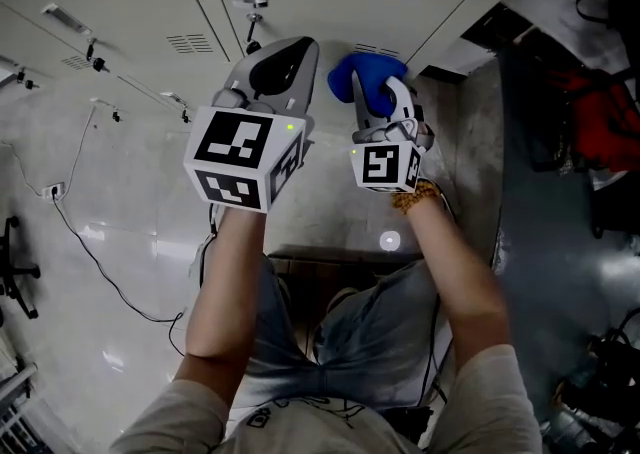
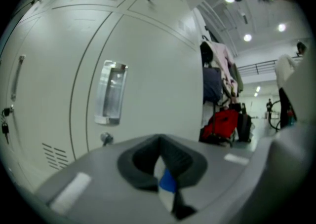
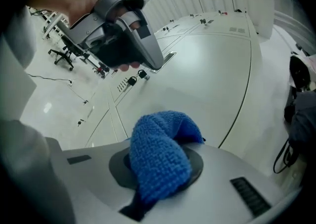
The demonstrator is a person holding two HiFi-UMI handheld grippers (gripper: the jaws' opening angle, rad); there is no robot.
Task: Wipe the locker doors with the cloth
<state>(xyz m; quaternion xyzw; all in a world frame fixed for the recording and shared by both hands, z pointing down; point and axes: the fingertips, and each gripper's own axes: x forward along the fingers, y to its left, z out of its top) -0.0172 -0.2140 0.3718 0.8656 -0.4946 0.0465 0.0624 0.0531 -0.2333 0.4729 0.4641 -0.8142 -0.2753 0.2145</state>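
The right hand-held gripper [image 3: 163, 171] had its jaws clamped on the blue cloth [image 3: 159, 154] — the wad bulged out past the jaw tips toward the white locker door [image 3: 212, 85] straight ahead of it, though whether cloth and door actually touched could not be told. Just beside it, to its left, the left hand-held gripper [image 1: 297, 54] pointed at the same bank of lockers. Its jaws were drawn together to a narrow slit with nothing held between them, and a sliver of blue showed through that slit in its own view. Ahead of the left hand-held gripper and a little to its left sat a recessed handle [image 2: 111, 92], with a small lock [image 2: 105, 139] under it and vent slots [image 2: 54, 155] lower and further left. Off to its right, beyond the end of the lockers, stood a red bag [image 2: 223, 124] with clothing [image 2: 217, 70] hanging above it. Down to the left of the left hand-held gripper — nearer the person — a dark cable [image 1: 95, 262] trailed over the pale glossy floor [image 1: 130, 192].
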